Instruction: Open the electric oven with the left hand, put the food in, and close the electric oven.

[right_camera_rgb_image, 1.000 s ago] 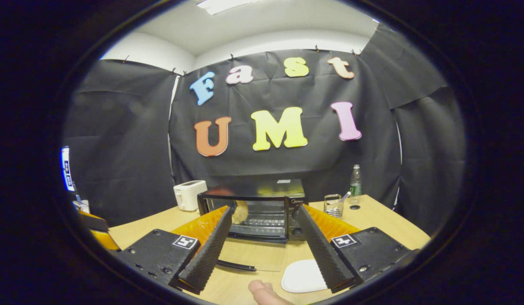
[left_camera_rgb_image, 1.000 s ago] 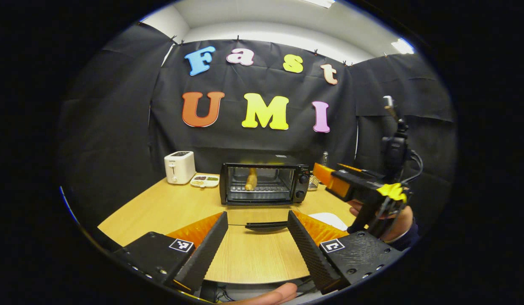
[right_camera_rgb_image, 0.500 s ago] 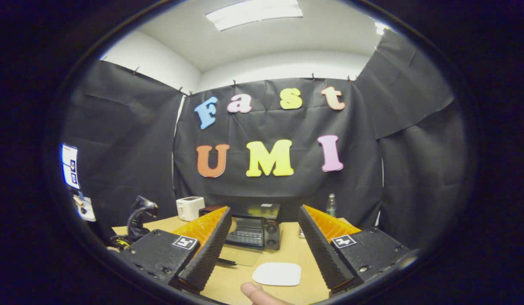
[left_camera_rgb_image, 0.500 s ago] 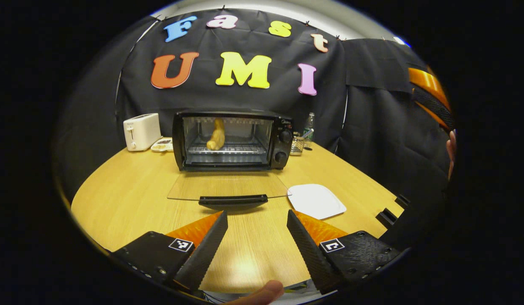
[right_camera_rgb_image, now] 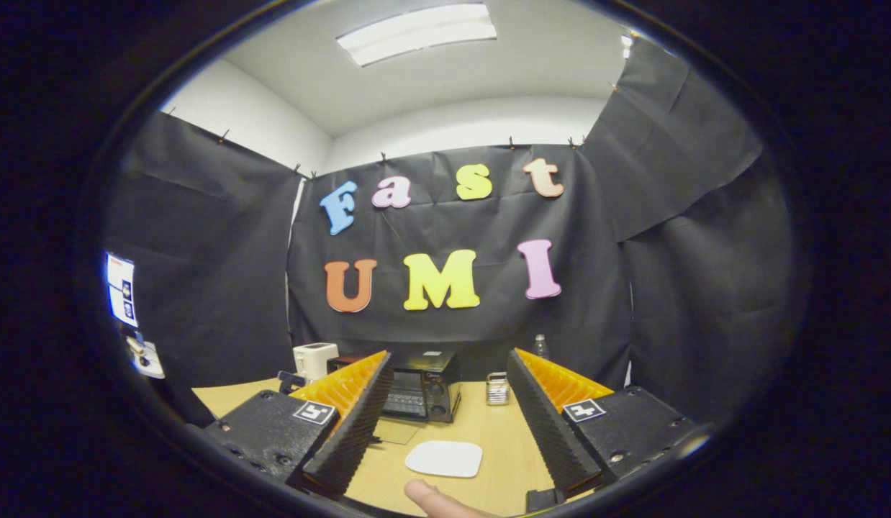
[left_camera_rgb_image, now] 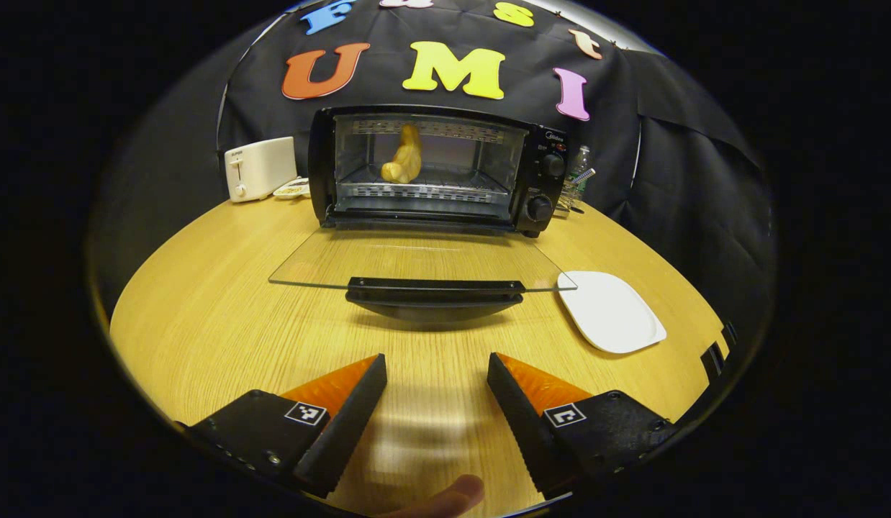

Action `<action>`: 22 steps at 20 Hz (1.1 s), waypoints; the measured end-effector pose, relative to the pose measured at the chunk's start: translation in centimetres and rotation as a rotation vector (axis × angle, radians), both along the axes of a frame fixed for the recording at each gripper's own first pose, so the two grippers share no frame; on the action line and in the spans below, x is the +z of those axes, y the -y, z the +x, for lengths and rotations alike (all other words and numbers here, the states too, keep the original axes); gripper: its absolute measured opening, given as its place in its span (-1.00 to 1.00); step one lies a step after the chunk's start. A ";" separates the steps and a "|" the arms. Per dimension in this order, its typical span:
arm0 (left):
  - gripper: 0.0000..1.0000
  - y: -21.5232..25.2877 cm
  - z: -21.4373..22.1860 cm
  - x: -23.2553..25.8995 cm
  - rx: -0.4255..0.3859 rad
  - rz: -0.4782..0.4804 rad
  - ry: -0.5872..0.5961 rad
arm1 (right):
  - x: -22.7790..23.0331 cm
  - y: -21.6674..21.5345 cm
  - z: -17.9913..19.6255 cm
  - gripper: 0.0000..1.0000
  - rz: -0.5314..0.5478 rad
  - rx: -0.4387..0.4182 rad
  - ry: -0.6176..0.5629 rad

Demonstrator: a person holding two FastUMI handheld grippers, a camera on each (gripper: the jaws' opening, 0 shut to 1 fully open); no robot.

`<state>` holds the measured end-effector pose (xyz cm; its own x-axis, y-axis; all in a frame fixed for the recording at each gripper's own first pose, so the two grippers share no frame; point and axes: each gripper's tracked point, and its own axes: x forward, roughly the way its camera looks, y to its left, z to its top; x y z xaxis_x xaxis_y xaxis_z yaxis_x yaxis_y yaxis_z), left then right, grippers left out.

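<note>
In the left gripper view your left gripper is spread wide, gripping nothing, near the handle of the oven's lowered door, food on its rack, while the right gripper view has your right gripper parted, empty, well back from the table.

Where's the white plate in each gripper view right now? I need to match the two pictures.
Left gripper view: the white plate lies right of centre on the table, just right of the open oven door's handle.
Right gripper view: the white plate sits low at centre, between the right gripper fingers, in front of the oven.
Shared landmark: the white toaster, left of the oven.
</note>
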<state>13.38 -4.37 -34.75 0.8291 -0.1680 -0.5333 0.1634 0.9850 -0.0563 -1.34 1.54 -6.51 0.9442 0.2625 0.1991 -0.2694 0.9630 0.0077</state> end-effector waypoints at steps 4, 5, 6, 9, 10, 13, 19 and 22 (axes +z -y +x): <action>0.93 0.4 1.6 -0.4 0.024 0.029 -0.030 | -0.1 2.2 0.8 1.00 0.033 -0.027 -0.019; 0.92 0.5 2.1 -0.4 0.020 0.045 -0.028 | -0.1 2.5 0.8 1.00 0.042 -0.025 -0.023; 0.91 0.4 2.8 -0.4 0.029 0.053 -0.030 | 0.0 2.7 0.8 0.99 0.050 -0.024 -0.024; 0.89 0.3 3.7 -0.3 0.045 0.061 -0.036 | 0.2 2.7 0.6 0.95 0.051 -0.011 -0.016; 0.87 0.2 3.6 -0.5 0.037 0.073 -0.054 | 0.3 2.5 0.4 0.94 0.050 -0.004 -0.007; 0.86 0.2 3.7 -0.1 0.032 0.060 -0.077 | 0.6 1.9 0.1 0.92 0.049 0.015 0.008; 0.86 0.0 4.1 2.7 0.030 0.056 -0.032 | 0.3 2.3 0.5 0.92 0.065 -0.004 0.000; 0.87 0.1 4.2 3.8 0.033 0.047 -0.029 | 0.0 1.7 0.3 0.92 0.063 0.013 -0.011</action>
<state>17.58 -4.43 -30.97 0.8177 -0.1148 -0.5640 0.1293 0.9915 -0.0143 -1.00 -0.16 -6.53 0.9430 0.2615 0.2057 -0.2810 0.9570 0.0714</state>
